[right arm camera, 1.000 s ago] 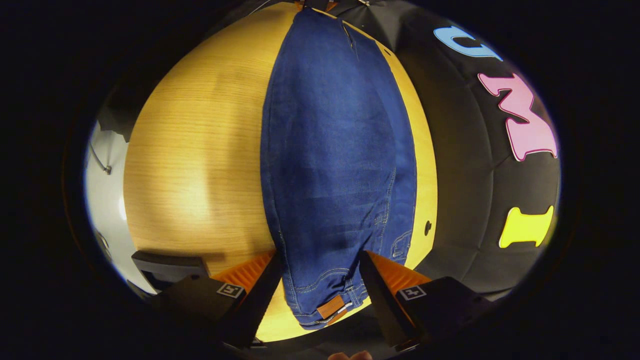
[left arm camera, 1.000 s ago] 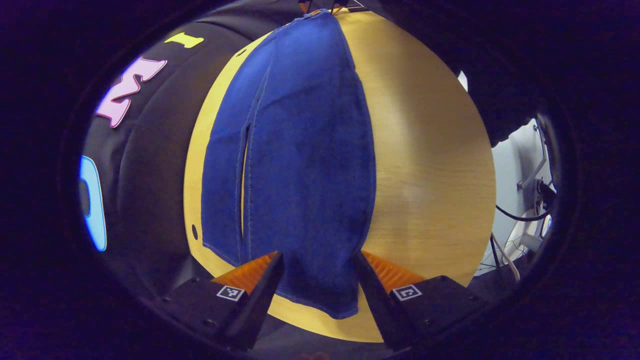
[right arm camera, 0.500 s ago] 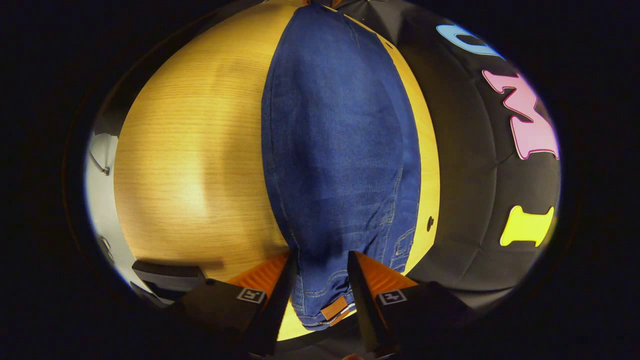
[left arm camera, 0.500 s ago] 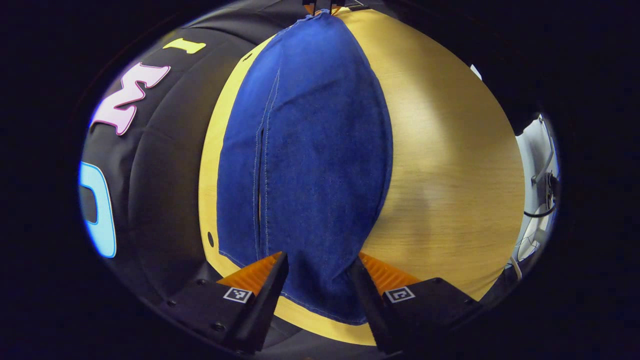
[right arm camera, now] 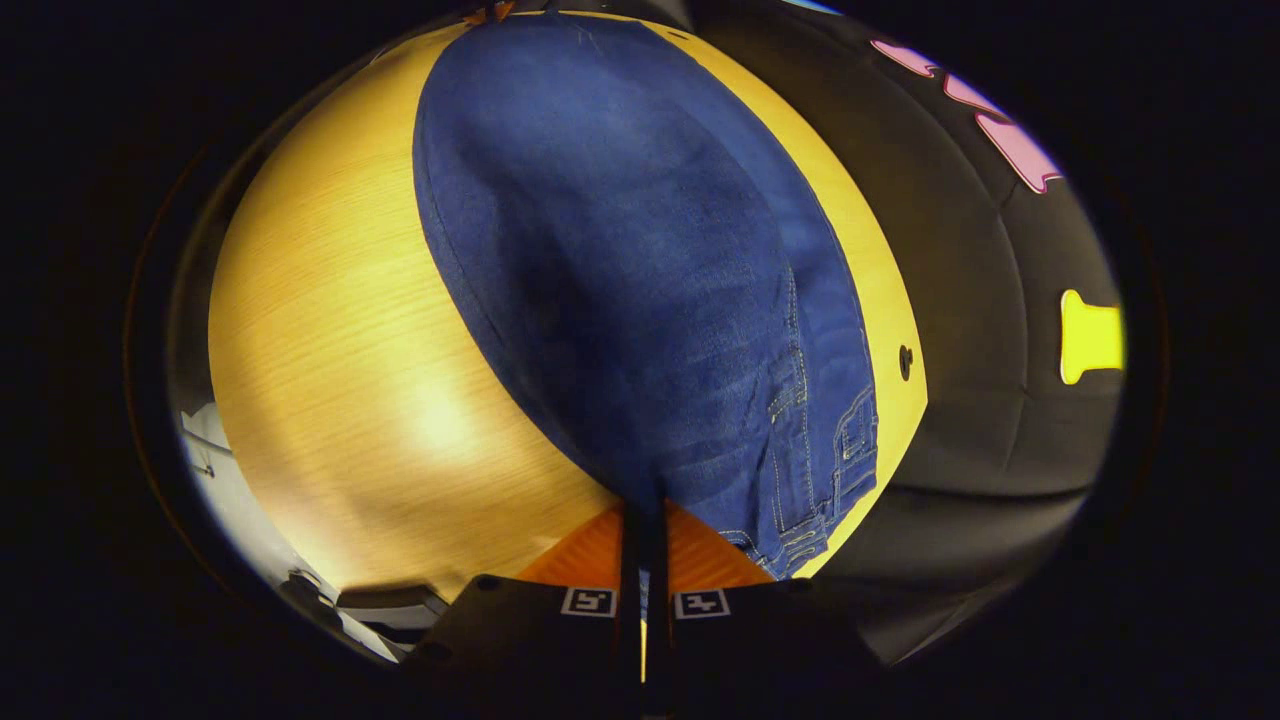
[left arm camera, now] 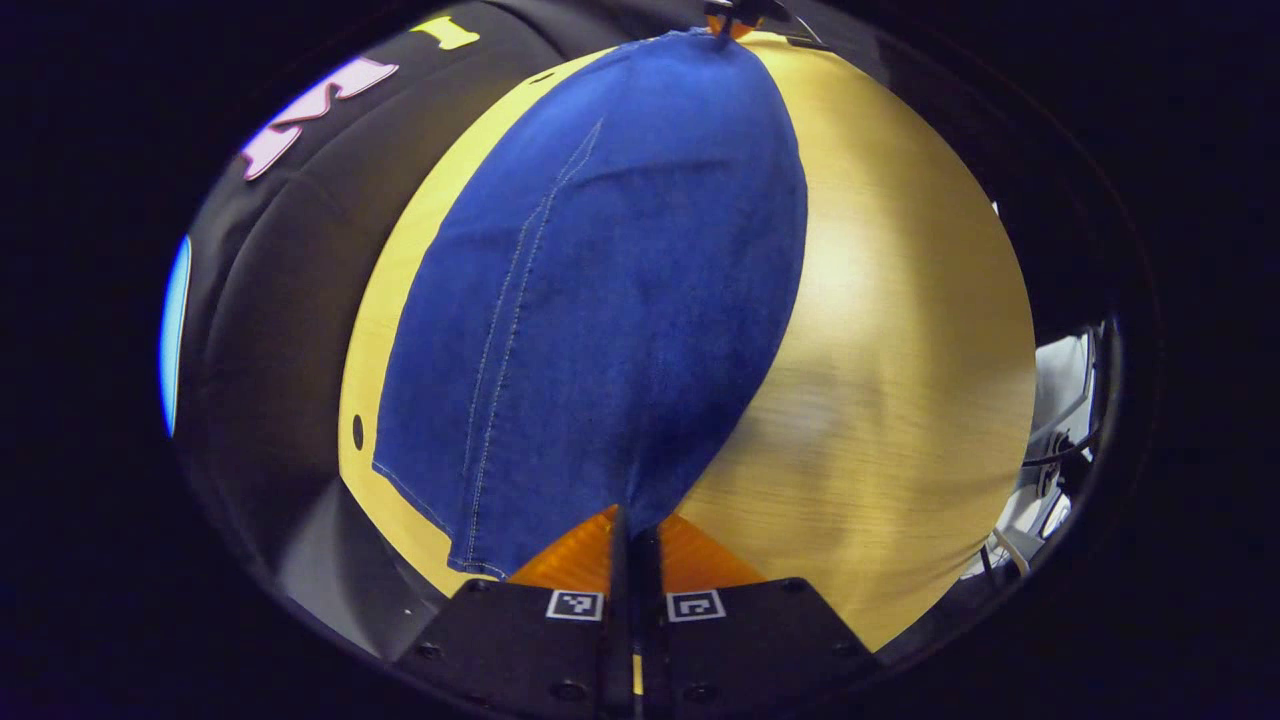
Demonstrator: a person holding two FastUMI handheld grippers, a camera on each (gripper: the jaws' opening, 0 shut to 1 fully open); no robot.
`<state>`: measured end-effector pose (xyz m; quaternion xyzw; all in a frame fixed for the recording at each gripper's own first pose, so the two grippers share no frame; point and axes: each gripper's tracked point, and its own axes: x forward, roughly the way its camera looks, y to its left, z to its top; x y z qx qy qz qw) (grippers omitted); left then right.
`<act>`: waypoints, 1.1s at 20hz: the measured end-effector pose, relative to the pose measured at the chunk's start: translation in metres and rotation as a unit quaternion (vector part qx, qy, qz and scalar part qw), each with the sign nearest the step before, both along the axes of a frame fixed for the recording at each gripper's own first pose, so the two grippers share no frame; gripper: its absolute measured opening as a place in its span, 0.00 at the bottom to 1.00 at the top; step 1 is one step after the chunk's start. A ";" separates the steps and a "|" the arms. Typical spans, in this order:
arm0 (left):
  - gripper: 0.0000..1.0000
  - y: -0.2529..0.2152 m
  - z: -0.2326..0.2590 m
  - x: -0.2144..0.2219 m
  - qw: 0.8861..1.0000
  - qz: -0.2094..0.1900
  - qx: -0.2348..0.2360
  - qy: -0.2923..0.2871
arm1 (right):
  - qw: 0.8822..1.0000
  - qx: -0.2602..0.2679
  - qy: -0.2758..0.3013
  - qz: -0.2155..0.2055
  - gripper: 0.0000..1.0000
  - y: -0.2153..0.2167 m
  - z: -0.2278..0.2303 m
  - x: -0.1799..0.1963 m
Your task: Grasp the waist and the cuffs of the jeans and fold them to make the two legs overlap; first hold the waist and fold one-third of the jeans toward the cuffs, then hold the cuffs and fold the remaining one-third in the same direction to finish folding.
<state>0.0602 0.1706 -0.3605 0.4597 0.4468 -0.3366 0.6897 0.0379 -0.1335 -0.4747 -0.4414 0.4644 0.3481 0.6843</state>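
Observation:
Blue jeans (left arm camera: 610,290) lie stretched out along a light wooden table (left arm camera: 900,380), running away from me in both views. In the left gripper view my left gripper (left arm camera: 632,520) is shut on the near cuff end, which rises off the table between the jaws. In the right gripper view the jeans (right arm camera: 640,270) show their waist end with belt loops and a pocket (right arm camera: 810,460) nearest me, and my right gripper (right arm camera: 642,510) is shut on the waist edge. At the far end of the denim in the left gripper view the other gripper (left arm camera: 730,15) shows as a small shape.
The booth's black cloth wall (left arm camera: 290,260) runs along one long side of the table, close to the jeans. A small dark hole (right arm camera: 905,362) marks the tabletop near the waist. Bare wood (right arm camera: 340,330) spreads on the other side. Cables and white equipment (left arm camera: 1050,470) sit beyond the table edge.
Both grippers went from open around the jeans' ends to shut on them. Both views have tilted and the gripped ends have lifted a little.

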 end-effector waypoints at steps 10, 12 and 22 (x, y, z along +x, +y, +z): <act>0.06 -0.001 0.049 0.026 0.988 0.105 -0.060 0.095 | 0.979 0.087 -0.049 -0.179 0.06 -0.002 0.075 0.061; 0.06 -0.007 0.072 0.051 0.979 0.152 -0.093 0.097 | 0.969 0.106 -0.061 -0.216 0.09 -0.003 0.089 0.089; 0.06 0.012 0.086 0.199 0.958 0.265 -0.110 0.027 | 0.930 0.142 -0.084 -0.327 0.05 0.004 0.095 0.233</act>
